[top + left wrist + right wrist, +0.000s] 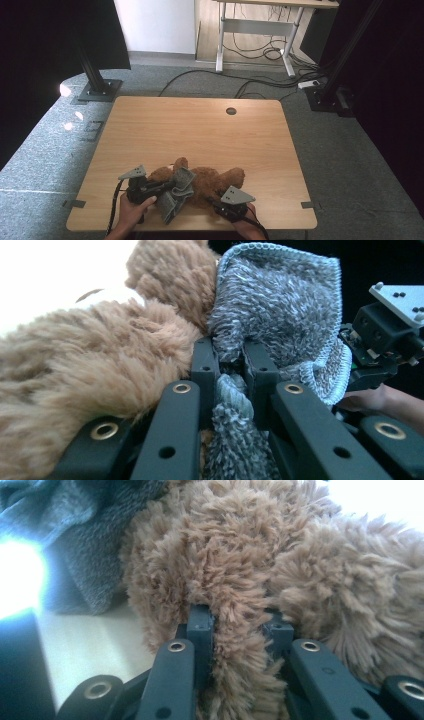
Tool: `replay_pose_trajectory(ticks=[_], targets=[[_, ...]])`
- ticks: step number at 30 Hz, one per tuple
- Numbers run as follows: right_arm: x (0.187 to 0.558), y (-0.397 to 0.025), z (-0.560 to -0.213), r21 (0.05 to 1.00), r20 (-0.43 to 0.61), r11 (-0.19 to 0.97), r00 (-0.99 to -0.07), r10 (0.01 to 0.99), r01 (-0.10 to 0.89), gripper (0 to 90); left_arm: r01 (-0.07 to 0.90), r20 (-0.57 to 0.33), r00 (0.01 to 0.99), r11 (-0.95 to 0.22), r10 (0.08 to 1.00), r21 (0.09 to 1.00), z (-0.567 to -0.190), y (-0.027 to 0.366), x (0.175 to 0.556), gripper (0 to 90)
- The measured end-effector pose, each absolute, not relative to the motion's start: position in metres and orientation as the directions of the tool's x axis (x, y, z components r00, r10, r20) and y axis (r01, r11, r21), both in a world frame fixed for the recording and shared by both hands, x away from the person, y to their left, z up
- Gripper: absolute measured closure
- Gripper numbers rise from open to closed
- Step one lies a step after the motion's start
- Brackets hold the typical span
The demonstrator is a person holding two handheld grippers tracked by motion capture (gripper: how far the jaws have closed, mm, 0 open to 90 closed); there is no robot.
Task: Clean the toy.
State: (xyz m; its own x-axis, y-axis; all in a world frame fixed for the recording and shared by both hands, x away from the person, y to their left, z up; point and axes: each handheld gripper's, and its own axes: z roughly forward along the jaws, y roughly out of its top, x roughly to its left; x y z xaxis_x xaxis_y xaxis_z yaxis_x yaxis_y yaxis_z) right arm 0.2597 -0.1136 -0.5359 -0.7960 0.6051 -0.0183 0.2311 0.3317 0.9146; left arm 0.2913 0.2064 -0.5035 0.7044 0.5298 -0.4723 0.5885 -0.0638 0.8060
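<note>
Brown plush bear (210,181) lies at the table's (200,130) near edge, grey knit garment (176,194) draped on it. Left tongs (230,371) clamp a garment fold; right tongs (239,625) pinch bear fur. Both items judged light, soft, floppy; grip gathered folds, not loose pile

High view: from above the near edge, facing forward and down over the whole table (200,125), far off. Left gripper view: along its jaws, very close to grey knit cloth (280,315) and teddy bear (100,370). Right gripper view: pressed close against the bear's fur. Shared by all three: bear and cloth.
</note>
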Motion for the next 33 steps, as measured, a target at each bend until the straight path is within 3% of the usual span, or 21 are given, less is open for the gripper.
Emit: replay_pose_trajectory(ticks=[16, 29, 33], targets=[[0.304, -0.113, -0.539, 0.921, -0.078, 0.331, -0.737, 0.672, 0.205, 74.0, 0.449, -0.3, 0.727, -0.098, 0.617, 0.888, -0.513, 0.176, 0.313, 79.7], [0.352, -0.115, -0.535, 0.925, -0.061, 0.294, -0.669, 0.741, 0.24, 73.8, 0.479, -0.305, 0.692, -0.1, 0.654, 0.872, -0.504, 0.166, 0.371, 79.4], [0.349, -0.114, -0.534, 0.927, -0.063, 0.293, -0.67, 0.739, 0.236, 74.1, 0.497, -0.329, 0.696, -0.097, 0.638, 0.862, -0.49, 0.161, 0.373, 79.2]])
